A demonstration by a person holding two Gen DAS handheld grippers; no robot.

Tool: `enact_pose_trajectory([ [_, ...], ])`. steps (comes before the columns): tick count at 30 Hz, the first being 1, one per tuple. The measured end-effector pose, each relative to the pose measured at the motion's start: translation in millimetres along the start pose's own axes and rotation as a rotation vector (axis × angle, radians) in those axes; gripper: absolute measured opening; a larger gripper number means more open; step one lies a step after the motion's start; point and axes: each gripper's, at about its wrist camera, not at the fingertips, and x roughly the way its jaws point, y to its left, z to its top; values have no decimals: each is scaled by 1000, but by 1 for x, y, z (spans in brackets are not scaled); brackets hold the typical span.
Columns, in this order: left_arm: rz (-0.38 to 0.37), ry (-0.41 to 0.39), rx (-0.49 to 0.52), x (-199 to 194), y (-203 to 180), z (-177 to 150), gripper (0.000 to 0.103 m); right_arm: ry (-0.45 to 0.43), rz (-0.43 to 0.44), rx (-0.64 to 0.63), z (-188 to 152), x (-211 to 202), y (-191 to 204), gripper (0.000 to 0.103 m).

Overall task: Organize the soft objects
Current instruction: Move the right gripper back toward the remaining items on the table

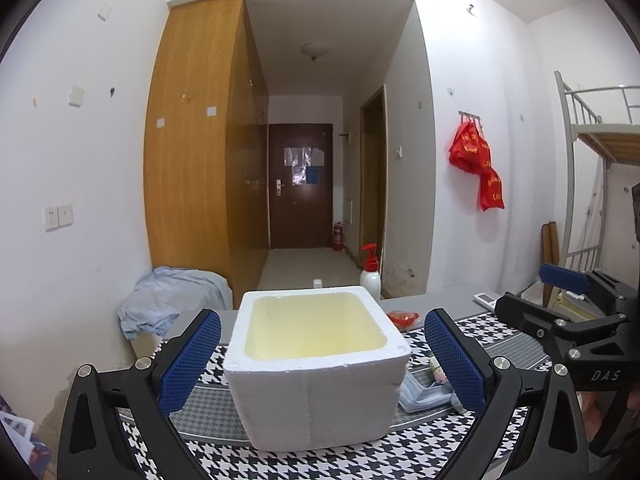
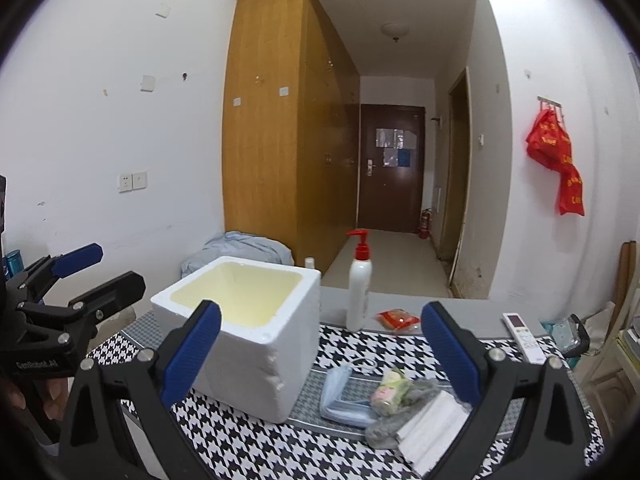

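We hold the left gripper (image 1: 322, 360) with its jaws wide apart on both sides of the white foam box (image 1: 316, 364), not touching it. The box stands open on the houndstooth mat (image 2: 352, 346), toward its left edge. Just right of the box lies the pile of soft cloths (image 2: 384, 404). Above them the right gripper (image 2: 320, 364) hovers, jaws apart.

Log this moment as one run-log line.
left gripper: open, astride foam box | right gripper: open, above soft pile | foam box: empty | nothing grasped
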Motion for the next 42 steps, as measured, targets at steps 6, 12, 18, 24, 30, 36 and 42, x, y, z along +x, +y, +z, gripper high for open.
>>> enact_pose_trajectory([
  [6,-14,-5,-13,-3,-9,-8,102,15,-33,23,-14,-8,-14,102],
  [12,-26,-11,-18,-9,-15,-12,102,10,-39,44,-24,-16,-22,102],
  [18,-28,-18,-7,-13,-22,-23,102,8,-56,46,-35,-21,-25,102],
  [24,-54,-2,-16,-13,-26,-35,102,18,-69,45,-46,-24,-27,102],
  [30,-50,-21,2,-16,-32,-42,102,16,-87,42,-54,-27,-30,102],
  [36,-75,-8,0,-10,-41,-58,102,60,-119,30,-71,-20,-31,102],
  [42,-99,2,15,-3,-53,-70,102,87,-139,17,-87,-18,-37,102],
])
